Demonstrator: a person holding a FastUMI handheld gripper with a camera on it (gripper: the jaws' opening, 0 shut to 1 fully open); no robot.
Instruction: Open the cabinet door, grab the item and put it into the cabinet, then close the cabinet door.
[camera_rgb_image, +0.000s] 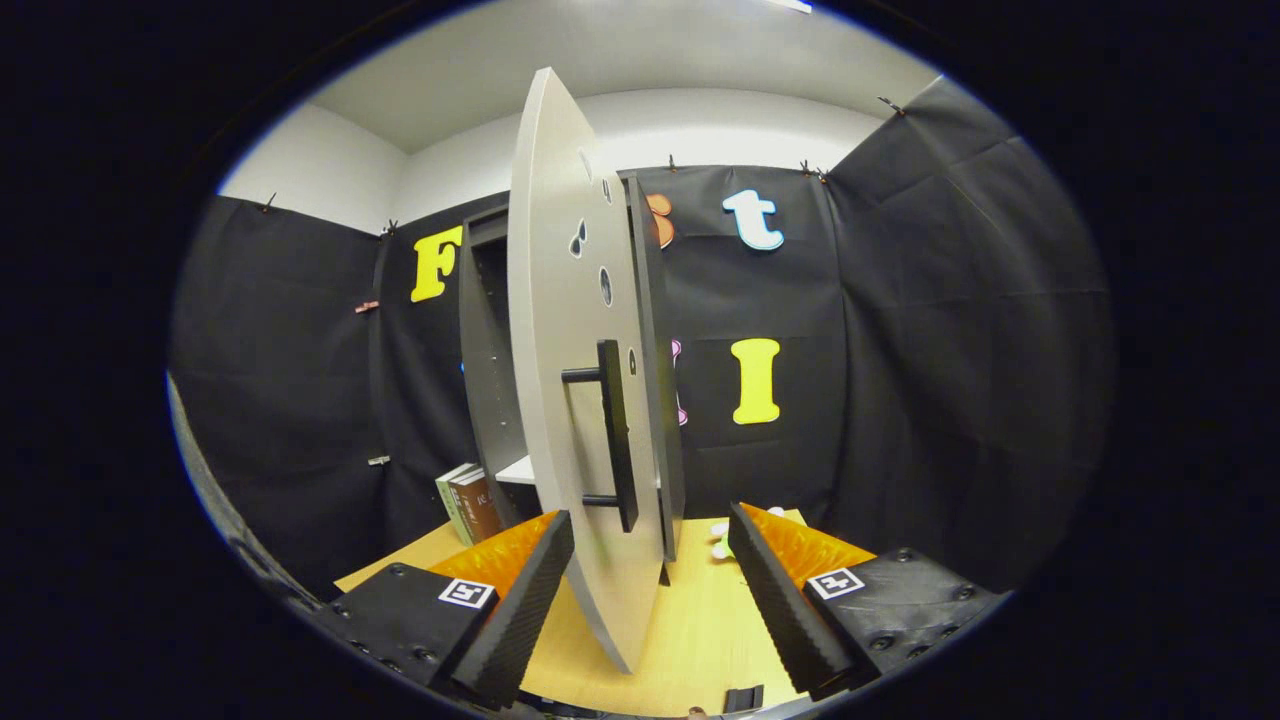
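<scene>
A dark cabinet (485, 350) stands on the wooden table (690, 620). Its pale grey door (560, 400) is swung wide open and shows almost edge-on, reaching toward me between my fingers. The door's black bar handle (617, 435) sits just ahead of the fingertips. My gripper (650, 535) is open, one finger on each side of the door's lower edge, with neither pressing on it. A small pale item (720, 540) lies on the table beyond the right finger, partly hidden behind the door and the finger. A white shelf (520, 470) shows inside the cabinet.
Two or three books (470, 503) stand upright on the table against the cabinet's left side. Black cloth walls close in behind and on both sides. A small black object (743, 698) sits at the table's near edge.
</scene>
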